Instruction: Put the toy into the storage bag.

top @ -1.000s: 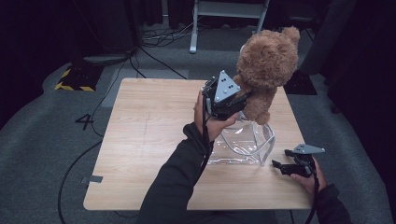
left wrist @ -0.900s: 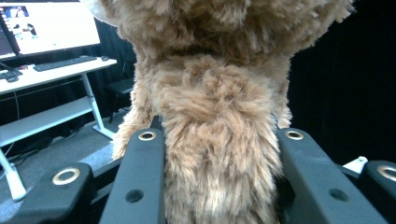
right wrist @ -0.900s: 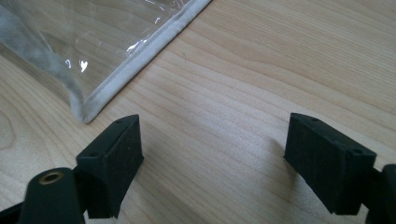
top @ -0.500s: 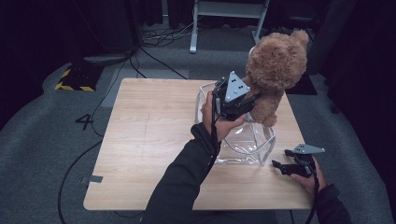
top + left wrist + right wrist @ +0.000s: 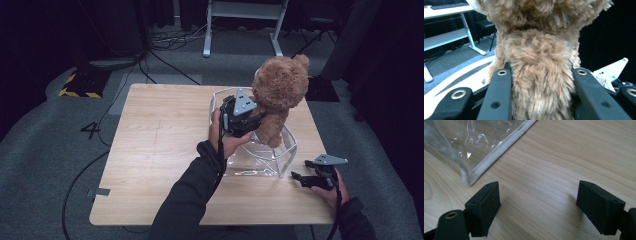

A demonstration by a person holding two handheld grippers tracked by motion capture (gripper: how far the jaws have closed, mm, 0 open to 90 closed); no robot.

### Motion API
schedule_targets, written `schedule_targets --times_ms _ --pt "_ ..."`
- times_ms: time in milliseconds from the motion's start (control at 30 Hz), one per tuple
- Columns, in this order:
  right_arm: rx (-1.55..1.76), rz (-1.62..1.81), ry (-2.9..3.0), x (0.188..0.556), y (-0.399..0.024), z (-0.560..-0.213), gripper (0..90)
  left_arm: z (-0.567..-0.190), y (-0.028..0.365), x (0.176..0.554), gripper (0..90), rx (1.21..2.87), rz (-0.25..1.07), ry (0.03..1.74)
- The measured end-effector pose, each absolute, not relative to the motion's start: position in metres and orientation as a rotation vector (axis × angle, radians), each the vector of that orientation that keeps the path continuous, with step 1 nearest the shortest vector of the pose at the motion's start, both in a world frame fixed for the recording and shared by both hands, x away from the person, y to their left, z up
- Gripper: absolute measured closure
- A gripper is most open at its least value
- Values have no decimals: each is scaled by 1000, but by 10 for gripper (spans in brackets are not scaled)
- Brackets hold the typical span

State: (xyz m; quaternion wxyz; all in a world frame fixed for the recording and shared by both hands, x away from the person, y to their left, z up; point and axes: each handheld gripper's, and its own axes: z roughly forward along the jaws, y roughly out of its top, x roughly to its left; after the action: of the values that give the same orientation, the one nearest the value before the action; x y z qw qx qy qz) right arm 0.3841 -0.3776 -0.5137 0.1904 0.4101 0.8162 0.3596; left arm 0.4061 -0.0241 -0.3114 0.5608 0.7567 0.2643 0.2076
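Teddy bear sits clenched between your left gripper's jaws right of centre in the high view, its legs dipping into the open top of the clear plastic bin on the wooden table. Your right gripper rests at lower right, jaws spread on nothing, beside the bin's white-edged corner. A "4" is marked on the floor at left.

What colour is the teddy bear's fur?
Light brown; the teddy bear shows best in the left gripper view.

You see a shaggy plush teddy bear, a glossy clear plastic bag with a white cloth hem, matt pale wood surface, matt black gripper pads.
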Motion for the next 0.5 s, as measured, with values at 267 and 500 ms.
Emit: schedule_targets --times_ms 267,500 --pt "1153 1011 2294 384 -378 -514 189 -318 -26 410 659 1861 476 630" --pt "1153 1011 2294 384 -378 -514 189 -320 -26 413 649 1956 462 632"
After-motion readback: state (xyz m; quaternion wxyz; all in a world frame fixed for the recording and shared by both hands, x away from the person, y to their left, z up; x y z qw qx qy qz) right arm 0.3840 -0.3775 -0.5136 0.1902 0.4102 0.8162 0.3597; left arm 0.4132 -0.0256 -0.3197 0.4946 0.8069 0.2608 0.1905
